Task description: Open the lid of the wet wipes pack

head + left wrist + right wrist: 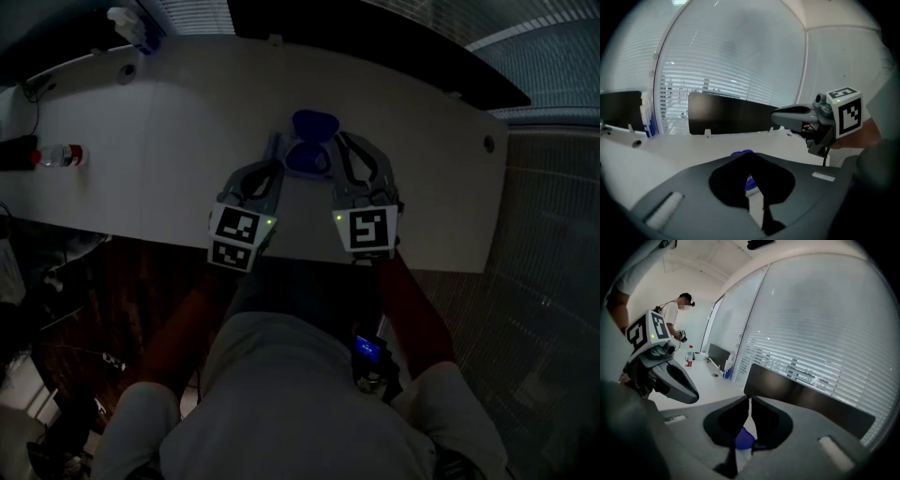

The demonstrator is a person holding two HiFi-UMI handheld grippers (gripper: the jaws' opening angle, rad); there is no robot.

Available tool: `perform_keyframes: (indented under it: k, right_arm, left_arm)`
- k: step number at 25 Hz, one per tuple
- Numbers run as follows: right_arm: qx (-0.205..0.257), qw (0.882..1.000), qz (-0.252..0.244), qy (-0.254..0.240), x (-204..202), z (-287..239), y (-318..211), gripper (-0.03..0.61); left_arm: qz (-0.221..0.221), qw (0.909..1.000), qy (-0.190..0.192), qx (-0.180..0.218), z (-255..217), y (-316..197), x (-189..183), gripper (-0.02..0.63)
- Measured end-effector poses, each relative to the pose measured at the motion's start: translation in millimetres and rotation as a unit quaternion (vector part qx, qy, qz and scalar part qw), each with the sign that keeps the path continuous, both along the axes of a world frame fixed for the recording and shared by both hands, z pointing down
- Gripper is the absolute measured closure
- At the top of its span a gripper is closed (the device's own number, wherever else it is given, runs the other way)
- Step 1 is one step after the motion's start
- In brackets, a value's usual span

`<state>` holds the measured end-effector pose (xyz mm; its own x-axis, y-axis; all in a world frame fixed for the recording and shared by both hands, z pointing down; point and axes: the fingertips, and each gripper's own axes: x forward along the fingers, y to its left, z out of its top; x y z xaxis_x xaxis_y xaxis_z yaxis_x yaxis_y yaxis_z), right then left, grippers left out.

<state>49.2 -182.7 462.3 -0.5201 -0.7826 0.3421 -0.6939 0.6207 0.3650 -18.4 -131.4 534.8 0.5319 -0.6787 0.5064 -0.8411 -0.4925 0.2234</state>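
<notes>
**The pack sits between two closed grippers**
The blue wet wipes pack [309, 142] lies mid-worktop [187, 141]. The left gripper [750, 156] and right gripper [750, 400], jaws pressed together, flank it, about equally near.

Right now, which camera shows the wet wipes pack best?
The head view: the blue wet wipes pack shows nearly whole on the white table. The left gripper view and the right gripper view each catch only a blue sliver of it past the jaws.
</notes>
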Motion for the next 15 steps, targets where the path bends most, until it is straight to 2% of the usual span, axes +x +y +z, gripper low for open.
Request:
perform_keyframes:
  k: [3,7,8,11,15]
  right_arm:
    - [0.021,0.999,0.001,-0.033,0,-48,26,0.568]
    - [0.059,0.997,-0.003,-0.046,-5,-107,54,0.574]
    - [0.071,0.995,-0.001,-0.063,-6,-122,61,0.575]
    - [0.097,0.982,0.016,-0.161,-6,-170,88,0.575]
    - [0.109,0.974,0.017,-0.199,-3,-208,123,0.575]
  left_arm:
    - [-0.005,0.999,0.025,0.037,-53,7,5,0.611]
    - [0.004,0.9938,0.047,0.1,-121,12,10,0.611]
    - [0.006,0.992,0.05,0.116,-137,14,11,0.611]
    - [0.005,0.9871,0.059,0.149,-178,32,17,0.611]
    - [0.004,0.9825,0.072,0.172,-213,60,22,0.611]
